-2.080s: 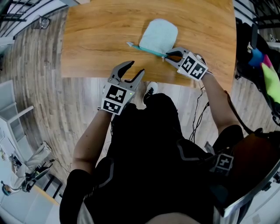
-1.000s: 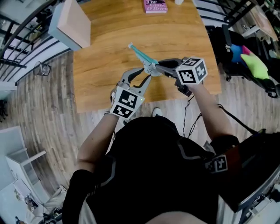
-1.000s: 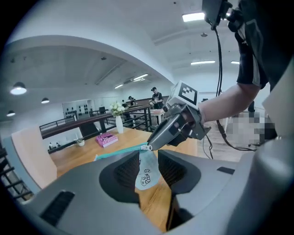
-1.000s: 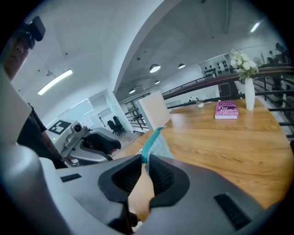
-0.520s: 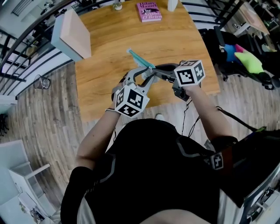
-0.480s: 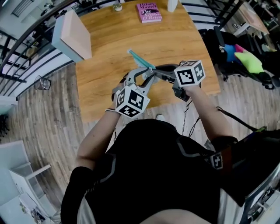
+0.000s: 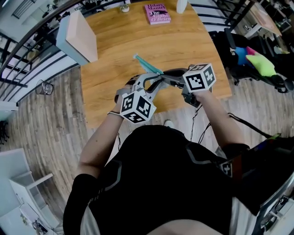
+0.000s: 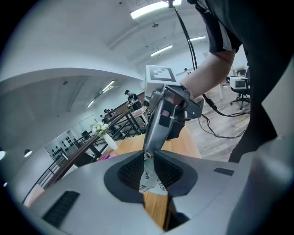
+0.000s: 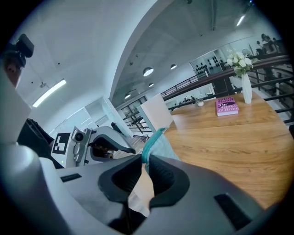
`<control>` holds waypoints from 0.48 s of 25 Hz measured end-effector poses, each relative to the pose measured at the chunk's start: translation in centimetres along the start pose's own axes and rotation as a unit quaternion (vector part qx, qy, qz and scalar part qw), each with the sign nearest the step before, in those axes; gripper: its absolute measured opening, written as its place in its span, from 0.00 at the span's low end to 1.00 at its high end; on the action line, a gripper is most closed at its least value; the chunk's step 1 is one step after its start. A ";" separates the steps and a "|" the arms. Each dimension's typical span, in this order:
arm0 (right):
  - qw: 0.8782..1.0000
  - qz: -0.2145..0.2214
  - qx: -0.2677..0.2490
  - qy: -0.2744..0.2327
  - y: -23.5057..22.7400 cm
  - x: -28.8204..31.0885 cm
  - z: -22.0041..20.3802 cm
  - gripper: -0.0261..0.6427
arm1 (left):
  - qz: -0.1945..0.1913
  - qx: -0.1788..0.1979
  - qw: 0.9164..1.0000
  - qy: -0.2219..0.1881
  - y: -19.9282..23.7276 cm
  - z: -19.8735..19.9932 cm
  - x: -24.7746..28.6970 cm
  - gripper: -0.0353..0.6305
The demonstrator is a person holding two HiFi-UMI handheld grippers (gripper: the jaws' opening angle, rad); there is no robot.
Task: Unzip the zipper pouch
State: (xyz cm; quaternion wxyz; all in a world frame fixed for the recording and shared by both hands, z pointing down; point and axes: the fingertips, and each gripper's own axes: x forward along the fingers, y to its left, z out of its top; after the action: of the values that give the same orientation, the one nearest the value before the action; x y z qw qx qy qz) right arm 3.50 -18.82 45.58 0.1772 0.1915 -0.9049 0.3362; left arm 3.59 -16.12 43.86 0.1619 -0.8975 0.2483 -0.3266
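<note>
The pale blue zipper pouch (image 7: 146, 65) hangs in the air over the table's near edge, its teal zipper strip pointing up and away. My right gripper (image 7: 161, 75) is shut on one end of it; in the right gripper view the fabric (image 9: 161, 144) and teal edge rise from between the pads of the right gripper (image 9: 146, 158). My left gripper (image 7: 154, 81) meets it from the left. Its jaws have just been closing, and in the left gripper view the left gripper (image 8: 149, 155) pinches printed pale fabric (image 8: 152, 182) with a small metal ring at the tips.
The wooden table (image 7: 183, 41) carries a pink book (image 7: 157, 13) and a white bottle (image 7: 182, 4) at its far edge. A pale box (image 7: 78, 36) stands at the far left. A vase of flowers (image 9: 245, 87) stands beyond the book. A chair with colourful things (image 7: 257, 59) is at the right.
The right gripper has lifted the pouch off the table. The left gripper came up to it, rolled, and its jaws narrowed onto the pouch.
</note>
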 end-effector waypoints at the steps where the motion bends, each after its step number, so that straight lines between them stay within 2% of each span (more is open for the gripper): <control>1: 1.000 0.001 -0.001 0.002 0.2 0.1 0.0 0.13 | -0.001 0.006 1.000 0.001 0.0 -0.1 -0.1 0.18; 8: 1.000 0.001 -0.006 0.011 0.5 0.2 -0.5 0.13 | -0.003 0.000 1.000 0.003 -0.3 -0.9 0.1 0.15; 12: 1.000 -0.003 -0.004 0.012 0.4 -0.1 -0.7 0.13 | -0.007 -0.032 0.999 -0.003 -0.3 -0.7 0.0 0.13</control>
State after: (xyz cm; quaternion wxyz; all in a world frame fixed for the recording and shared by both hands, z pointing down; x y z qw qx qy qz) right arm 3.56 -18.09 45.81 0.1901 0.1892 -0.9034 0.3345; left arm 3.23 -15.99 44.53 0.1317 -0.9047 0.2522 -0.3171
